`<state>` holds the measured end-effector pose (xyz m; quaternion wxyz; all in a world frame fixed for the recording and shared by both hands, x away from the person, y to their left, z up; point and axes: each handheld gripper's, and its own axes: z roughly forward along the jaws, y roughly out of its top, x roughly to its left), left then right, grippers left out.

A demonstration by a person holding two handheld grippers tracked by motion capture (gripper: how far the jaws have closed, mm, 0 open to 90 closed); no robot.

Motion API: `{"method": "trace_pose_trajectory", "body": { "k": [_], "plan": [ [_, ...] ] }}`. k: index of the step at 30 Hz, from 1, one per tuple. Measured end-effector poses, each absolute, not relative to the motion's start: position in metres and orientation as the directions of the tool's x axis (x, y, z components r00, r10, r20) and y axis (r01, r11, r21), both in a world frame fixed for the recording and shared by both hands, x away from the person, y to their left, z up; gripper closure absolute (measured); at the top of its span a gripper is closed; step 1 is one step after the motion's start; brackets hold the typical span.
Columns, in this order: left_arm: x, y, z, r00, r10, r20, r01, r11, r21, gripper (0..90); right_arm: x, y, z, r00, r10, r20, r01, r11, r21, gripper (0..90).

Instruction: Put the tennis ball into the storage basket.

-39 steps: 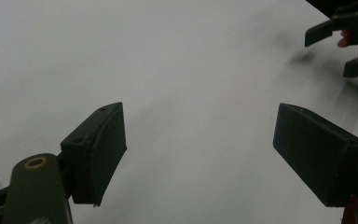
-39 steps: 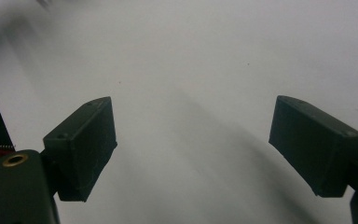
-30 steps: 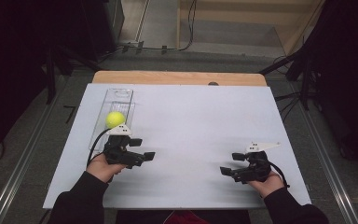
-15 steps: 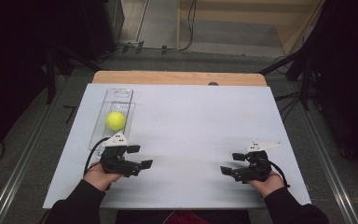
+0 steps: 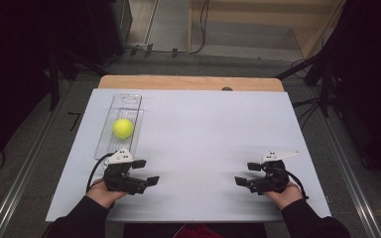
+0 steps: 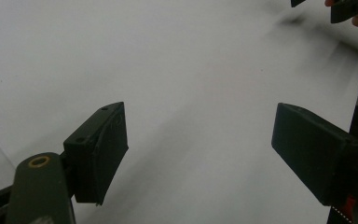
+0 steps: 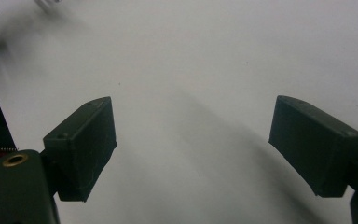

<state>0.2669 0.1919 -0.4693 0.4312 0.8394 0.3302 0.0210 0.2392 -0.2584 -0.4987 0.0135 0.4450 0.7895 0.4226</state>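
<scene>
High view: my left tool (image 5: 146, 171) and right tool (image 5: 244, 173) rest released on the surface (image 5: 203, 129), clear of the ball (image 5: 123, 128) seated in its tray (image 5: 129, 100) at eleven o'clock.

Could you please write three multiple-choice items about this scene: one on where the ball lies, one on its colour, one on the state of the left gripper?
1. Where does the round ball lie?
A. In the clear plastic tray
B. Between the right gripper's jaws
C. On the floor

2. Which colour is the ball?
A. Red
B. Yellow-green
C. Blue

3. How is the left gripper?
A. Shut on the ball
B. Shut on the tray
C. Open and holding nothing

Answers: 1 A, the high view shows it inside the tray; 2 B, it looks yellow-green there; 3 C, the left gripper view shows bare white table between its jaws.
</scene>
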Motion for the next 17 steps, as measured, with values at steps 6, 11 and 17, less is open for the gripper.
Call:
{"method": "trace_pose_trajectory", "body": {
  "k": [6, 11, 17],
  "plan": [
    [0.264, 0.198, -0.471, 0.774, 0.583, -0.247, 0.539, -0.403, 0.740, 18.9, 0.239, -0.258, -0.499, -0.605, 0.712, 0.355, 0.691, 0.249, 0.678, 12.8],
    [0.263, 0.202, -0.472, 0.769, 0.591, -0.245, 0.546, -0.407, 0.732, 19.0, 0.239, -0.258, -0.499, -0.605, 0.712, 0.356, 0.692, 0.249, 0.678, 12.9],
    [0.263, 0.204, -0.472, 0.762, 0.598, -0.250, 0.553, -0.398, 0.732, 19.0, 0.239, -0.257, -0.499, -0.608, 0.710, 0.355, 0.690, 0.251, 0.679, 12.9]
  ]
}}
